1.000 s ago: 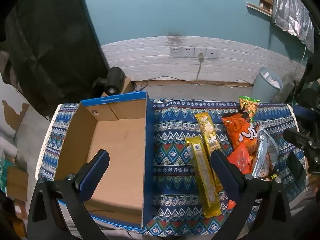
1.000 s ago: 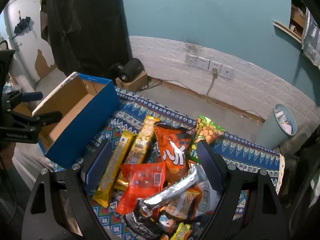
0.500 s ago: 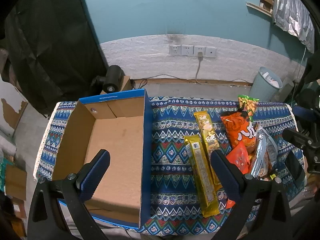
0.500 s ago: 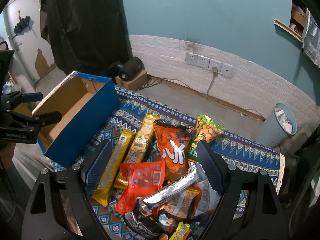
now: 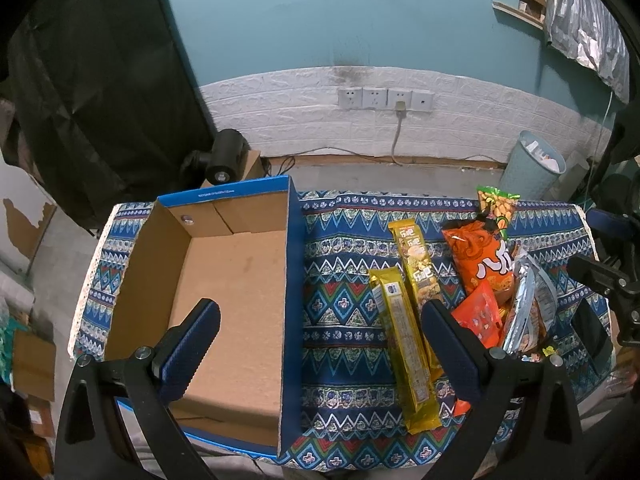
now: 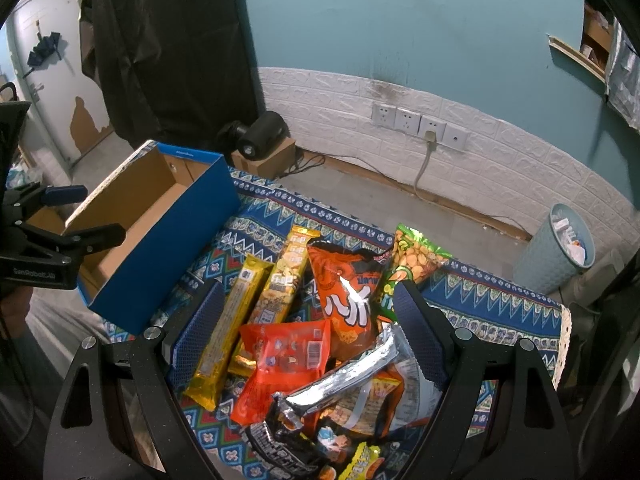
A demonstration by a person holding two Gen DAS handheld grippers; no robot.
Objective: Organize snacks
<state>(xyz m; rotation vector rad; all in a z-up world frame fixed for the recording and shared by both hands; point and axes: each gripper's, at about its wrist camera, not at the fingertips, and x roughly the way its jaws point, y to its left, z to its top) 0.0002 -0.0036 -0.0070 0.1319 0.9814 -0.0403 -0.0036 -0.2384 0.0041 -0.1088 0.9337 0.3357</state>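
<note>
An empty blue cardboard box (image 5: 224,280) (image 6: 160,232) stands on the left of a patterned cloth (image 5: 340,280). To its right lie two long gold packets (image 5: 404,344) (image 6: 232,320), an orange chip bag (image 5: 480,260) (image 6: 344,292), a red pouch (image 6: 280,364), a green peanut bag (image 6: 412,264) and a silver packet (image 6: 344,376). My left gripper (image 5: 320,344) is open and empty, above the box's right wall. My right gripper (image 6: 308,336) is open and empty, above the snack pile.
A pale bin (image 5: 532,168) (image 6: 560,248) stands on the floor at the right. A black camera on a small box (image 5: 224,160) sits behind the table. The wall with sockets (image 5: 384,98) is behind. The table's far edge (image 5: 400,196) is close to the snacks.
My left gripper has risen and drawn back slightly, so the box and snacks sit a little lower in its view. The right gripper has barely moved.
</note>
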